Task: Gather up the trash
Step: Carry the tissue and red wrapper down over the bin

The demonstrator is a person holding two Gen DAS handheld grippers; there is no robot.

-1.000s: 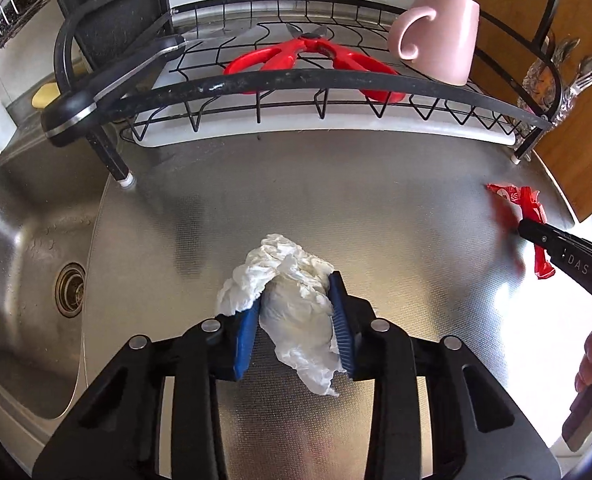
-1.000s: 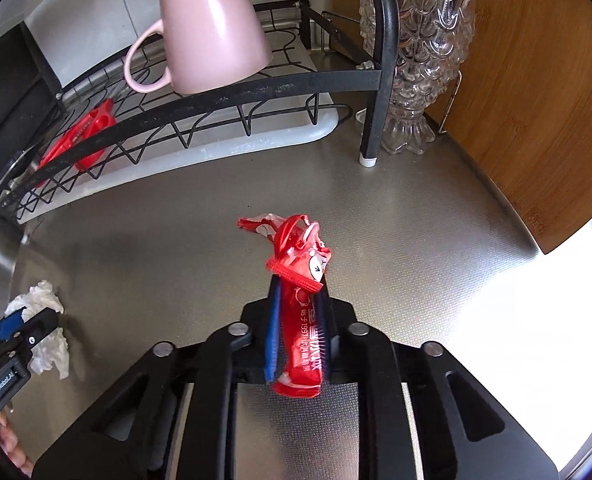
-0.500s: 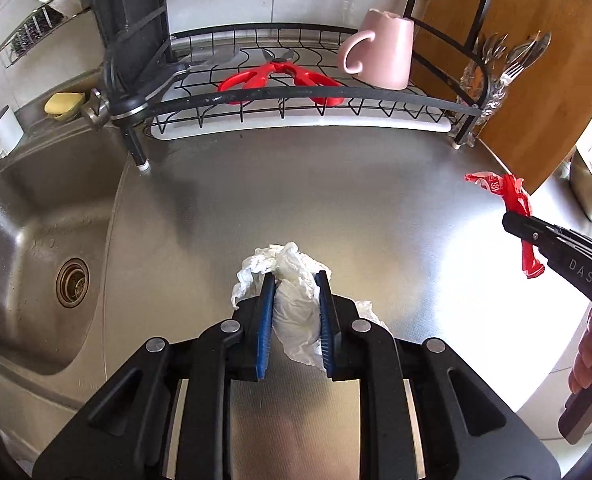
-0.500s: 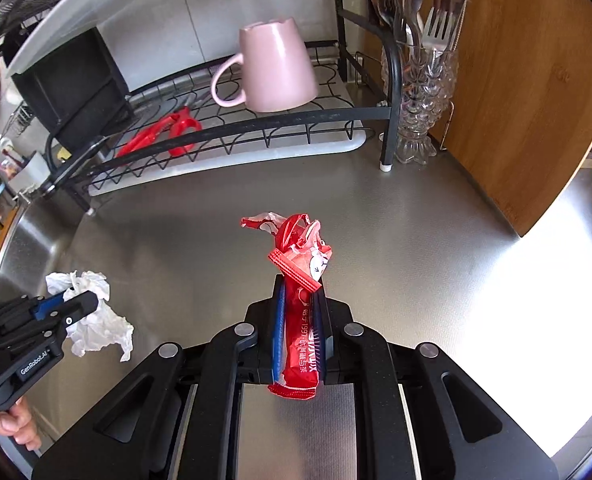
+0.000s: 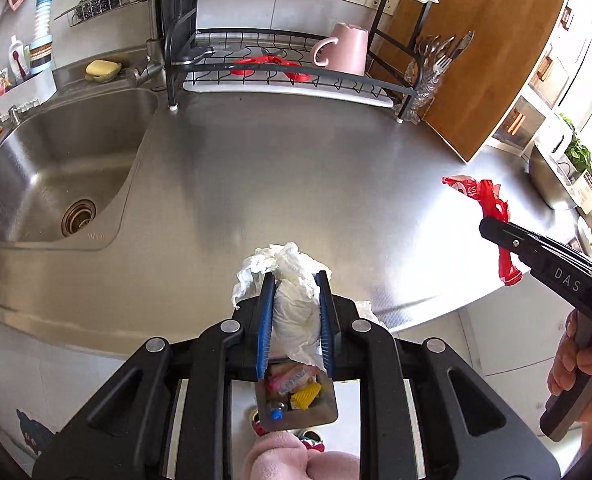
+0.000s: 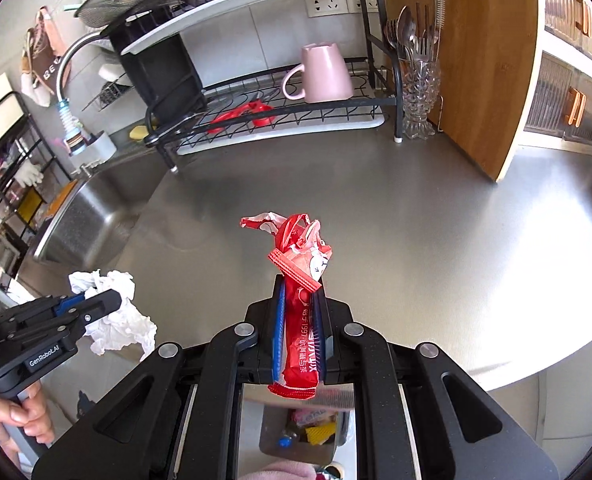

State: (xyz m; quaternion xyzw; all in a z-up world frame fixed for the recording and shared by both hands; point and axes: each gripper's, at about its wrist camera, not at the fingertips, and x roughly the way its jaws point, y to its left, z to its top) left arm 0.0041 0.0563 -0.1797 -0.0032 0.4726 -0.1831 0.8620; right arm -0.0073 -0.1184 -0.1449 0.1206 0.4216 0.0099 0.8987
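Left wrist view
- Change: the left gripper point(image 5: 294, 292) has come up and back off the worktop point(image 5: 296, 168) with the tissue point(image 5: 292, 280); a second ago the wad lay low over the steel, now the worktop edge runs beneath it.
- Bin: an open bin point(image 5: 296, 400) with wrappers inside shows between the gripper arms, on the floor below.
- Jaws: they have just been closing and are now nearly together, pinching the tissue, which bulges out above the pads point(image 5: 266, 320).
- Other side: the right gripper point(image 5: 491, 232) at the right edge carries the red wrapper point(image 5: 491, 208) clear of the worktop.

Right wrist view
- Change: this gripper too has pulled back and risen; the dish rack point(image 6: 280, 120) and pink mug point(image 6: 323, 76) now sit well away, and the bin appears under the arms.
- Jaws: close together, clamped on the wrapper, which sticks out at both ends.
- Tissue: hanging from the left gripper at lower left, off the worktop.
- Meaning: both pieces look secured and lifted; what remains, I judge, is carrying them over the bin and letting go.
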